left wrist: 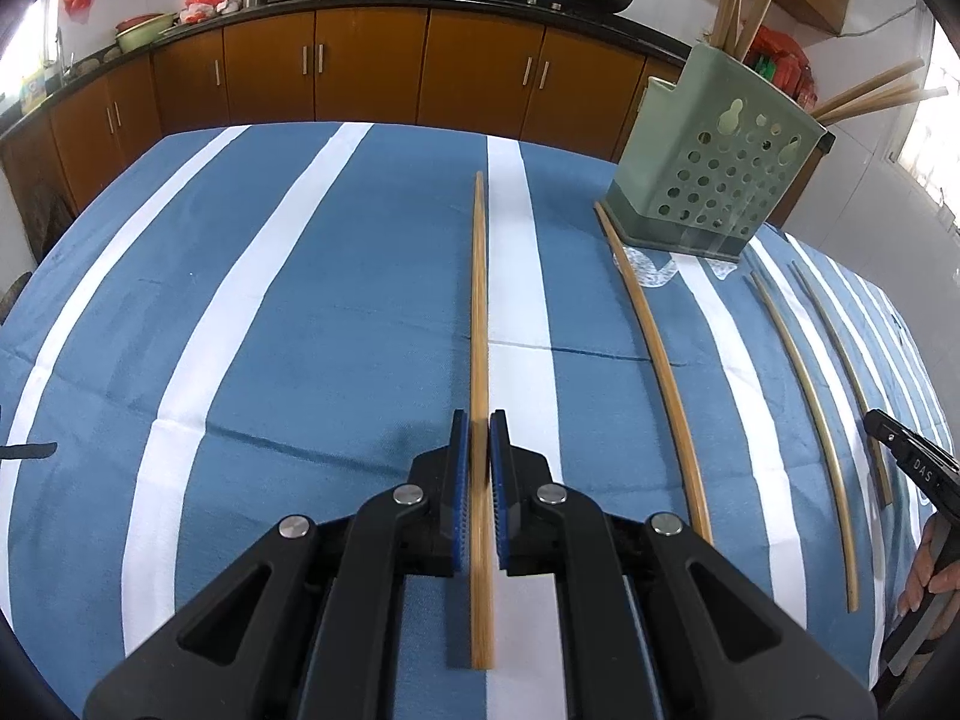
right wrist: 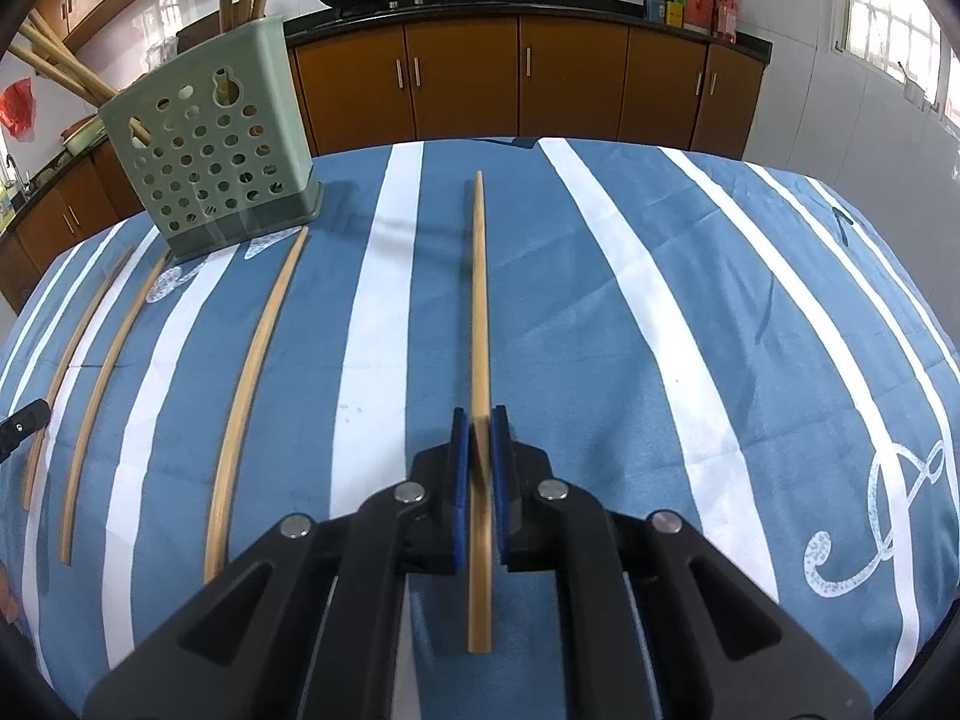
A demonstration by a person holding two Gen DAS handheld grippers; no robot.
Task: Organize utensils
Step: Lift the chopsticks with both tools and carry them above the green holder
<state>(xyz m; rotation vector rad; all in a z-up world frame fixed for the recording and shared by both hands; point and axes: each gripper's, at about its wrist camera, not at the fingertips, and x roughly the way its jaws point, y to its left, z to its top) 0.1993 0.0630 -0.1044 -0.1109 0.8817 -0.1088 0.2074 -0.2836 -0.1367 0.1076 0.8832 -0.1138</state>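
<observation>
Both claws are clamped: your left gripper (left wrist: 480, 450) pinches a chopstick (left wrist: 479, 300), your right gripper (right wrist: 480, 447) pinches its own chopstick (right wrist: 478, 300). Each stick runs straight ahead along the fingers. The holder (left wrist: 714, 180) sits beyond, between your hands, about equally near each. "DAS" reads on the right tool's edge.

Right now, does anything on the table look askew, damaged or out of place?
Nothing looks damaged or spilled. The green holder stands upright, with several chopsticks leaning out of it. Each gripper, left and right, is shut on one chopstick, and two more chopsticks lie loose on the striped cloth between them.
</observation>
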